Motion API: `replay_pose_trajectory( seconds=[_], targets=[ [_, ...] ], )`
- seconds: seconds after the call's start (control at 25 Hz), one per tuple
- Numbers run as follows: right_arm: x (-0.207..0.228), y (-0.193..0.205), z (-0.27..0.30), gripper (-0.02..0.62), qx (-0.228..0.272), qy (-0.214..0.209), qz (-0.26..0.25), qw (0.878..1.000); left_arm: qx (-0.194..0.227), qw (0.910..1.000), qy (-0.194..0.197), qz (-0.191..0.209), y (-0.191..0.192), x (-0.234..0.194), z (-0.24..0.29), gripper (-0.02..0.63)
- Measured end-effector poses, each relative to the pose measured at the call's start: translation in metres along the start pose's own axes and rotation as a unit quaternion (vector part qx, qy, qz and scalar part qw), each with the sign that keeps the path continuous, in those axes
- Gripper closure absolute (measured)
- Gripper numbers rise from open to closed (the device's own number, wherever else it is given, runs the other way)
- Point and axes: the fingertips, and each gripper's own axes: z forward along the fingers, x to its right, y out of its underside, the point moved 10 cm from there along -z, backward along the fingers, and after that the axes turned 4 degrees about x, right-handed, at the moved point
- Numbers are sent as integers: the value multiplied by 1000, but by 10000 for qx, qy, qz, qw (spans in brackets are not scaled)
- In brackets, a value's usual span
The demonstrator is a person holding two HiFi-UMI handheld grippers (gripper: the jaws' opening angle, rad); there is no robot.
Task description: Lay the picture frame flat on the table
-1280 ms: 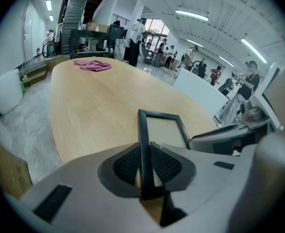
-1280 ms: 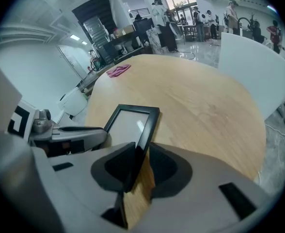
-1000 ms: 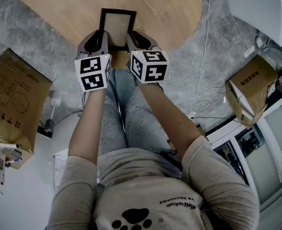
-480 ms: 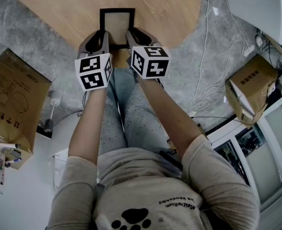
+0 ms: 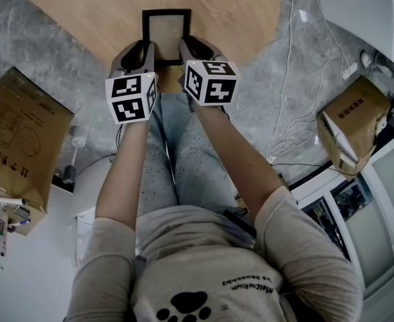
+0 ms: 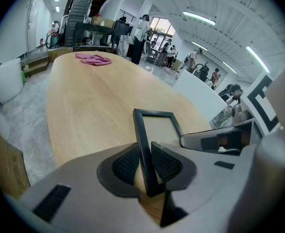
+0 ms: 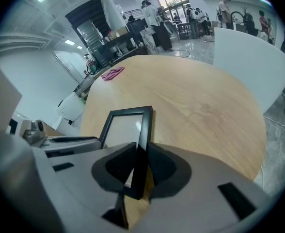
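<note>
A black picture frame [image 5: 166, 37] with a pale insert sits on the wooden table [image 5: 83, 12] near its front edge, tilted back with its top end far from me. My left gripper [image 5: 147, 48] holds the frame's left side rail [image 6: 143, 144] between its pads; its jaws have just been opening a little, and the pads still touch the rail. My right gripper [image 5: 185, 47] grips the right side rail [image 7: 141, 144], with its jaws having just closed slightly on it. The frame's bottom edge is hidden behind both grippers.
A pink cloth [image 6: 95, 58] lies at the table's far end. On the grey floor stand a cardboard box [image 5: 19, 146] at the left and another [image 5: 351, 126] at the right, with white cables [image 5: 291, 113] between. People stand far behind the table.
The frame has straightened a little between the grippers and now looks squarer to me. The right gripper's marker cube has shifted slightly to the right. Both hands stay in place.
</note>
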Motion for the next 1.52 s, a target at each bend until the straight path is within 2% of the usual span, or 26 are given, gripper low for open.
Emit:
replay_pose_trajectory(
  seconds=[0.2,0.28,0.48,0.76,1.0,1.16,1.32,1.52],
  targets=[
    [-2,1,1,509,1,8,1,10000,84,9996,-21,280,-2,0,-13,522],
    [-2,0,2,509,-4,17,28,10000,124,9994,13,333,-3,0,-16,555],
    [-2,-1,0,491,-73,-22,2,10000,146,9992,185,316,-9,5,-21,596],
    [-10,-9,-18,485,66,24,-160,9998,234,9988,214,386,-27,11,-30,597],
    [-20,-24,-45,546,250,37,-276,9993,273,9982,239,479,-46,22,-52,598],
    [-33,-41,-65,576,444,-123,-249,9986,383,9976,255,509,-60,32,-72,598],
    [-48,-56,-94,584,585,-298,-283,9974,515,9970,276,517,-77,48,-96,597],
    [-63,-80,-123,584,892,-374,-391,9945,830,9934,347,717,-111,64,-118,598]
  ],
)
